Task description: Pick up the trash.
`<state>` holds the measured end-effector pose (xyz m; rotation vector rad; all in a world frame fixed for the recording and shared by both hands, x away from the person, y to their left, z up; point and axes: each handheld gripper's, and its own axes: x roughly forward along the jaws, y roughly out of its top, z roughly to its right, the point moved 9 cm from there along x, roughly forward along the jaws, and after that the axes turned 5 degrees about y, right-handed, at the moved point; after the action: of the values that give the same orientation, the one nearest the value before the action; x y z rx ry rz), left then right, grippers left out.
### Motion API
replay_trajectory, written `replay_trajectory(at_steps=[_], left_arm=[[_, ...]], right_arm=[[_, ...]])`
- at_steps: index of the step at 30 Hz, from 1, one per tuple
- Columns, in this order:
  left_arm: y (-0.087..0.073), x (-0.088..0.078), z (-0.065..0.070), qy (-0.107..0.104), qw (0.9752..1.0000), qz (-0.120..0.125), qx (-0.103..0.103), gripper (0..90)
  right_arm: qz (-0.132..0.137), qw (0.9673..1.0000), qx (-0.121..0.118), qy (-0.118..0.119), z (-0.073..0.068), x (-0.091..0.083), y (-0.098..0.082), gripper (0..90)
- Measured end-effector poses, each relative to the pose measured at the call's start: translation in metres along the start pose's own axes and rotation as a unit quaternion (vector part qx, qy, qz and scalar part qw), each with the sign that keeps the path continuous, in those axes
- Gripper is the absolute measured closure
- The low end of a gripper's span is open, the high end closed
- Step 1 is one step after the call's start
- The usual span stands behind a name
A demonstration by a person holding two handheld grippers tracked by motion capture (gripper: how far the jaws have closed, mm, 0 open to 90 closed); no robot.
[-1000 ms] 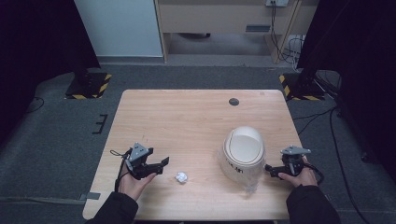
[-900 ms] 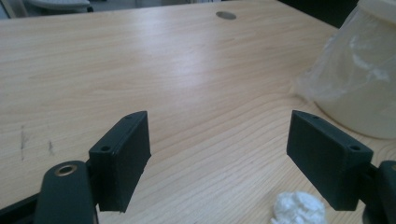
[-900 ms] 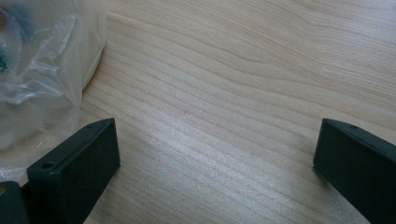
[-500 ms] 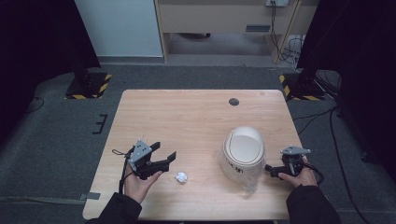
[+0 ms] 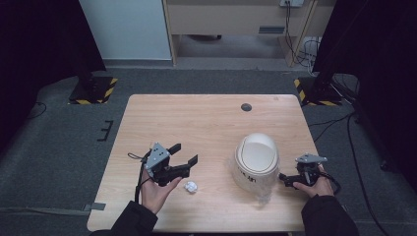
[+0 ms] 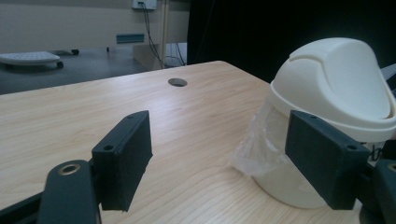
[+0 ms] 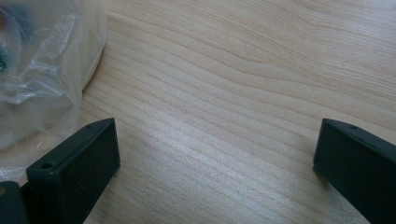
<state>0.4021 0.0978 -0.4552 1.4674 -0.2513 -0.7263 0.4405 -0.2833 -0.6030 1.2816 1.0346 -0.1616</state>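
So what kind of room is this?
Probably a lab or workshop: a wooden table between dark curtains, striped stand feet on grey carpet, cables by the wall.

Left gripper (image 5: 184,153) sits above the left half of the wooden table (image 5: 206,118), jaws spread with nothing between them, pointing right toward the white domed bin (image 5: 256,160); a small crumpled paper ball (image 5: 190,186) lies on the table just below it, not touching. Right gripper (image 5: 283,179) is low by the bin's right side, tips close to the base where a bit of clear plastic liner (image 5: 264,196) sticks out, jaw gap not readable. Dark round hole (image 5: 246,107) near the table's far edge.
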Motion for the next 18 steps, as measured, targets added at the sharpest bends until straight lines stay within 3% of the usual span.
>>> replay_trajectory(at_steps=[8,18], left_arm=[[0.017,0.011,0.020,-0.019,0.9997,0.012,0.006,22.6],[0.024,0.026,0.048,-0.040,0.9989,0.012,0.023,22.1]], right_arm=[[0.000,1.0000,0.000,0.000,0.000,0.000,0.000,0.7],[0.000,1.0000,0.000,0.000,0.000,0.000,0.000,0.7]])
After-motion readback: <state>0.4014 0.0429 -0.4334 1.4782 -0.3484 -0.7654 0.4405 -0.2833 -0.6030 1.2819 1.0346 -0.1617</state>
